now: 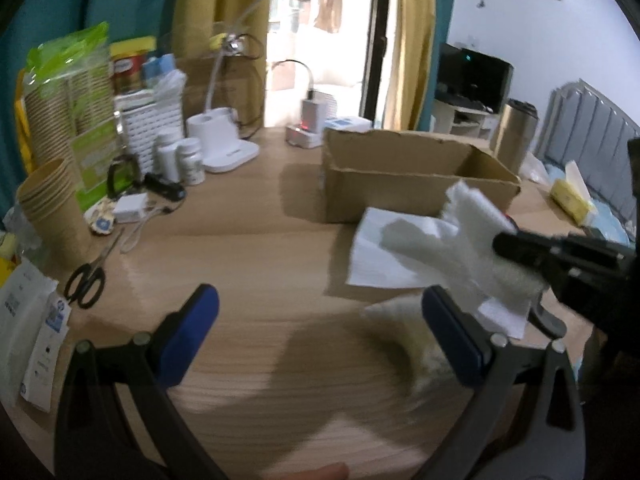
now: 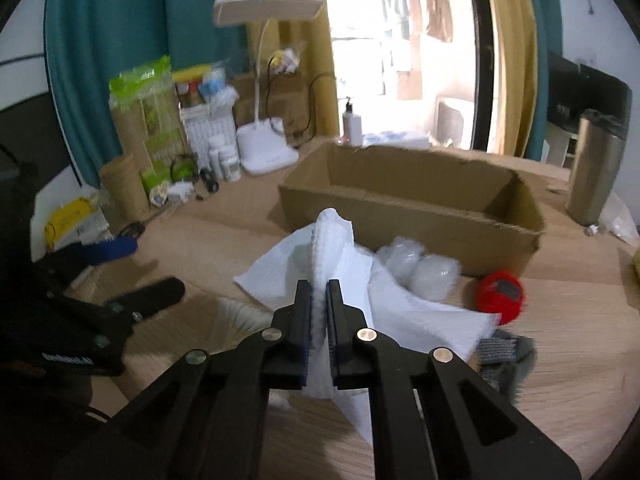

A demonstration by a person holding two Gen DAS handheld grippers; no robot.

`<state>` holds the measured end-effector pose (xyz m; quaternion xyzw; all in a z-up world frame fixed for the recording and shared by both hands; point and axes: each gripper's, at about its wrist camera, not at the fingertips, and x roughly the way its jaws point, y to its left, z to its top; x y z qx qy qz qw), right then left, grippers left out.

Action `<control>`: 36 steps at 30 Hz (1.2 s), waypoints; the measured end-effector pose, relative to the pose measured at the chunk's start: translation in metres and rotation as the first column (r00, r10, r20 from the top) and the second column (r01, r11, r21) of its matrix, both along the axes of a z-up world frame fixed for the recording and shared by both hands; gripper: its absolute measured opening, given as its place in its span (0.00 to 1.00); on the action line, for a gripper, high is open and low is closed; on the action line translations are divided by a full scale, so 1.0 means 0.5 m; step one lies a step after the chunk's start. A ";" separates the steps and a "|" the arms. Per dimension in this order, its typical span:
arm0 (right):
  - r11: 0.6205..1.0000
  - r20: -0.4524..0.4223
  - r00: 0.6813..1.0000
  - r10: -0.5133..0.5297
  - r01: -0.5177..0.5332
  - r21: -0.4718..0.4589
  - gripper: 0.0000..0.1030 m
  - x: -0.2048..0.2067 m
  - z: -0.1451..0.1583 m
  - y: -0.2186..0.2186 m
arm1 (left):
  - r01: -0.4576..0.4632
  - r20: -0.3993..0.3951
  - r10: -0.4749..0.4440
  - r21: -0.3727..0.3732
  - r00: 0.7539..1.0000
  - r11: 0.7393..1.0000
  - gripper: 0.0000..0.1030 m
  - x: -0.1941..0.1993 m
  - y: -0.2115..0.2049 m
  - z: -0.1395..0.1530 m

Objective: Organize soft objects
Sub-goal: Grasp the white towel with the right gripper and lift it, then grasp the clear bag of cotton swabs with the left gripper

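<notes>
My right gripper (image 2: 319, 292) is shut on a white textured cloth (image 2: 330, 240) and holds it above the wooden table, in front of an open cardboard box (image 2: 404, 216). The cloth also shows in the left wrist view (image 1: 472, 232), with the right gripper (image 1: 520, 246) at the right. My left gripper (image 1: 320, 304) is open and empty above the table. A white paper sheet (image 2: 420, 320) lies under the cloth. Bubble wrap (image 2: 420, 264), a red yarn ball (image 2: 500, 292) and a grey knitted piece (image 2: 504, 356) lie near the box.
A desk lamp (image 2: 264, 148), bottles (image 1: 182, 158), paper cups (image 1: 52, 196), scissors (image 1: 90, 276) and packets crowd the table's left and back. A steel tumbler (image 2: 596, 168) stands right of the box. A cream fluffy item (image 1: 408, 316) lies by my left gripper's right finger.
</notes>
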<state>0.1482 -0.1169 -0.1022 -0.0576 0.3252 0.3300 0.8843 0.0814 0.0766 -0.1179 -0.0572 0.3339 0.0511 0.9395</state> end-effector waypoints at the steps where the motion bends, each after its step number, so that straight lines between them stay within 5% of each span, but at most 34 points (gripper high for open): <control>1: 1.000 0.008 1.000 -0.007 0.007 0.013 0.08 -0.001 0.004 -0.012 | 0.010 -0.005 -0.010 0.006 1.000 1.000 0.99 0.004 -0.012 0.000; 11: 0.996 0.115 0.991 -0.061 0.054 0.068 0.08 -0.028 0.029 -0.129 | 0.078 -0.093 -0.073 0.050 0.993 0.996 0.99 0.046 -0.118 -0.007; 19: 0.988 0.120 0.985 -0.124 0.112 0.108 0.08 -0.023 0.015 -0.200 | 0.076 -0.193 -0.056 0.094 0.980 0.993 0.99 0.074 -0.165 -0.039; 24: 0.984 0.102 0.983 -0.152 0.140 0.111 0.08 -0.013 0.004 -0.232 | 0.067 -0.250 -0.056 0.038 0.967 0.997 0.98 0.081 -0.168 -0.060; 26: 0.983 0.100 0.983 -0.157 0.146 0.109 0.08 -0.009 0.002 -0.238 | 0.066 -0.263 -0.059 0.021 0.963 0.998 0.92 0.082 -0.170 -0.065; 31: 0.982 0.100 0.981 -0.164 0.153 0.110 0.08 -0.005 0.001 -0.242 | 0.075 -0.311 -0.079 -0.027 0.947 0.997 0.57 0.089 -0.166 -0.085; 36: 0.981 0.109 0.980 -0.169 0.156 0.116 0.08 -0.007 0.007 -0.238 | 0.100 -0.303 -0.103 -0.026 0.947 0.995 0.46 0.085 -0.172 -0.083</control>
